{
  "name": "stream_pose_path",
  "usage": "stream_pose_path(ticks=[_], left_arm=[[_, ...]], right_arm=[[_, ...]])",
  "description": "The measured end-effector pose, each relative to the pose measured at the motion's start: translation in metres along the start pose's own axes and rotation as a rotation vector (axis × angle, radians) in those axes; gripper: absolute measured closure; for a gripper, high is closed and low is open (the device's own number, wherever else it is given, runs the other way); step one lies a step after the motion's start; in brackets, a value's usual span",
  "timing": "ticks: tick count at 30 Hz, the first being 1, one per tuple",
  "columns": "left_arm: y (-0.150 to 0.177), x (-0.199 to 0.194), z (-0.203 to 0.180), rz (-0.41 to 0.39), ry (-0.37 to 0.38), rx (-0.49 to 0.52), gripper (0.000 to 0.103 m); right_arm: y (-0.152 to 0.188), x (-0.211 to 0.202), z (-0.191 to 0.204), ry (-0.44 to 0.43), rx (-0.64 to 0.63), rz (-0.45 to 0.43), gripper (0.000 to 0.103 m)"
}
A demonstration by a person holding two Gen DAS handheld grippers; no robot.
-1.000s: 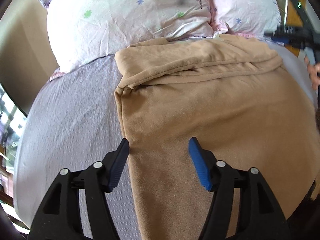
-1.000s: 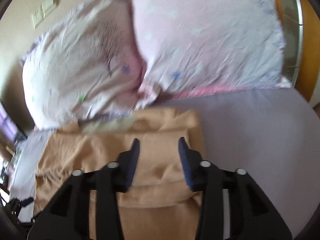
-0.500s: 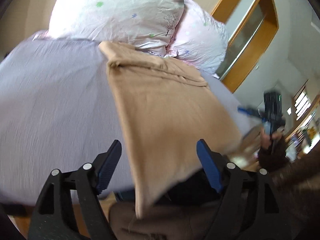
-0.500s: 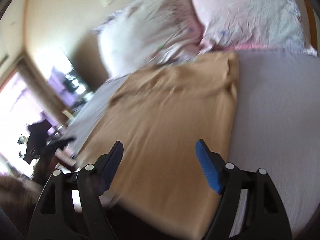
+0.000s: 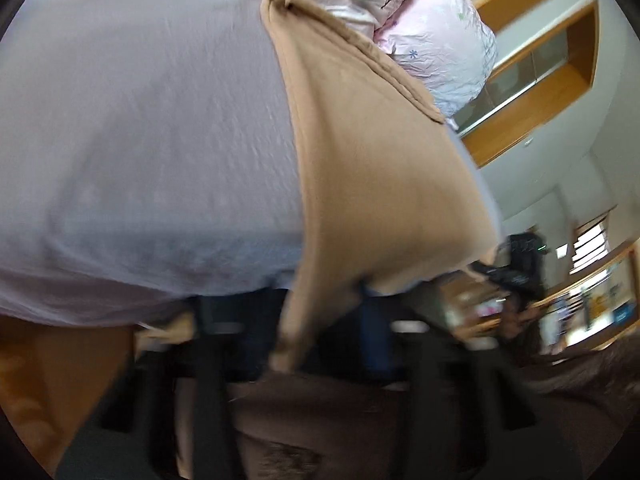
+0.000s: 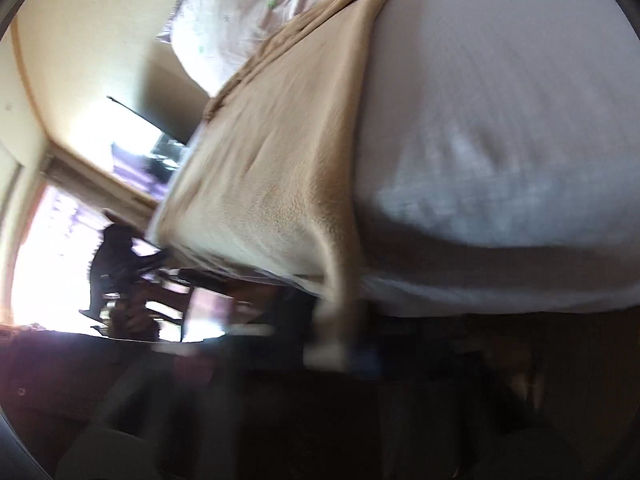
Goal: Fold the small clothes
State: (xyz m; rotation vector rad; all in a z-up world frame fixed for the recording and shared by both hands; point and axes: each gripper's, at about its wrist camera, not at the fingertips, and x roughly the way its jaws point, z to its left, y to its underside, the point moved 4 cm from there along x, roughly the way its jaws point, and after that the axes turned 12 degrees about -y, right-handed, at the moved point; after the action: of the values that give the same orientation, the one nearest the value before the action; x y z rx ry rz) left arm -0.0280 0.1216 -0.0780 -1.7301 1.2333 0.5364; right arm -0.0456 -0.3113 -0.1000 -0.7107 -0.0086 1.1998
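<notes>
A tan garment [image 5: 372, 152] lies spread on the lilac bed sheet [image 5: 140, 140], its near hem hanging over the bed's front edge. It also shows in the right wrist view [image 6: 280, 152]. My left gripper [image 5: 296, 320] is open, its blurred dark jaws standing either side of the hanging left hem corner. My right gripper [image 6: 340, 340] is badly blurred at the right hem corner; I cannot tell how its jaws stand. The right gripper also appears far right in the left wrist view [image 5: 516, 264].
Two floral pillows [image 5: 432, 32] lie at the bed's head, touching the garment's far end. A wooden-framed window [image 5: 532, 76] is on the right wall. Brown fabric [image 5: 360, 420] lies below the bed's front edge. A bright window [image 6: 52, 248] is at left.
Both grippers have dropped down and back from over the garment to the bed's front edge, at the hanging hem corners. Both views are now motion-blurred.
</notes>
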Motion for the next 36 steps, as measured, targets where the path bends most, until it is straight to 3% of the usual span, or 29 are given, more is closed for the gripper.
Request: stream_pose_path(ticks=[1,5,8,12,14,15,16,19,21,25,26,27,28,29,30,31,34,35,36], left_arm=[[0.001,0.0,-0.001,0.008,0.027,-0.01,0.099],[-0.005,-0.03,-0.019,-0.029,0.118,-0.004,0.099],[-0.044,-0.067,-0.039,-0.164,0.121,0.058,0.099],[-0.147,-0.089,-0.053,-0.341,0.061,0.066,0.098],[-0.19,-0.084,-0.049,-0.372,0.034,0.012,0.098],[-0.212,-0.074,-0.046,-0.377,0.028,-0.021,0.098],[-0.241,-0.055,-0.043,-0.366,0.01,-0.06,0.098],[-0.296,0.001,-0.026,-0.314,-0.095,-0.11,0.099],[-0.317,0.042,-0.009,-0.243,-0.126,-0.184,0.099],[-0.326,0.076,0.019,-0.168,-0.137,-0.277,0.097],[-0.325,0.076,0.023,-0.166,-0.114,-0.3,0.096],[-0.323,0.075,0.025,-0.168,-0.093,-0.314,0.095],[-0.32,0.068,0.028,-0.18,-0.071,-0.331,0.085],[-0.32,0.061,0.029,-0.199,-0.069,-0.335,0.068],[-0.319,0.054,0.029,-0.218,-0.069,-0.334,0.057],[-0.316,0.041,0.029,-0.248,-0.1,-0.327,0.042],[-0.311,0.019,0.027,-0.258,-0.135,-0.296,0.039],[-0.306,0.017,0.027,-0.244,-0.139,-0.291,0.038],[-0.301,0.015,0.026,-0.229,-0.141,-0.285,0.038]], right_arm=[[0.001,-0.004,0.006,-0.029,-0.015,-0.007,0.096],[-0.016,-0.021,0.052,-0.121,-0.12,-0.067,0.097],[-0.063,-0.035,0.095,-0.13,-0.268,-0.147,0.097],[-0.165,-0.036,0.125,-0.041,-0.383,-0.31,0.097],[-0.228,-0.027,0.117,0.036,-0.363,-0.407,0.097],[-0.241,-0.024,0.108,0.058,-0.344,-0.428,0.097],[-0.276,-0.013,0.089,0.114,-0.288,-0.46,0.097],[-0.328,0.019,0.032,0.258,-0.157,-0.458,0.097],[-0.342,0.039,-0.003,0.353,-0.068,-0.432,0.097],[-0.355,0.063,-0.044,0.401,0.076,-0.375,0.094],[-0.358,0.065,-0.045,0.402,0.082,-0.36,0.091],[-0.361,0.067,-0.042,0.387,0.073,-0.344,0.073],[-0.361,0.065,-0.037,0.376,0.053,-0.35,0.041],[-0.36,0.062,-0.031,0.38,0.025,-0.377,0.024],[-0.357,0.055,-0.019,0.384,-0.023,-0.426,0.01],[-0.354,0.052,-0.012,0.367,-0.057,-0.445,0.011],[-0.35,0.056,-0.011,0.288,-0.025,-0.39,0.011],[-0.349,0.06,-0.018,0.296,0.008,-0.364,0.011],[-0.346,0.071,-0.032,0.374,0.065,-0.3,0.012]])
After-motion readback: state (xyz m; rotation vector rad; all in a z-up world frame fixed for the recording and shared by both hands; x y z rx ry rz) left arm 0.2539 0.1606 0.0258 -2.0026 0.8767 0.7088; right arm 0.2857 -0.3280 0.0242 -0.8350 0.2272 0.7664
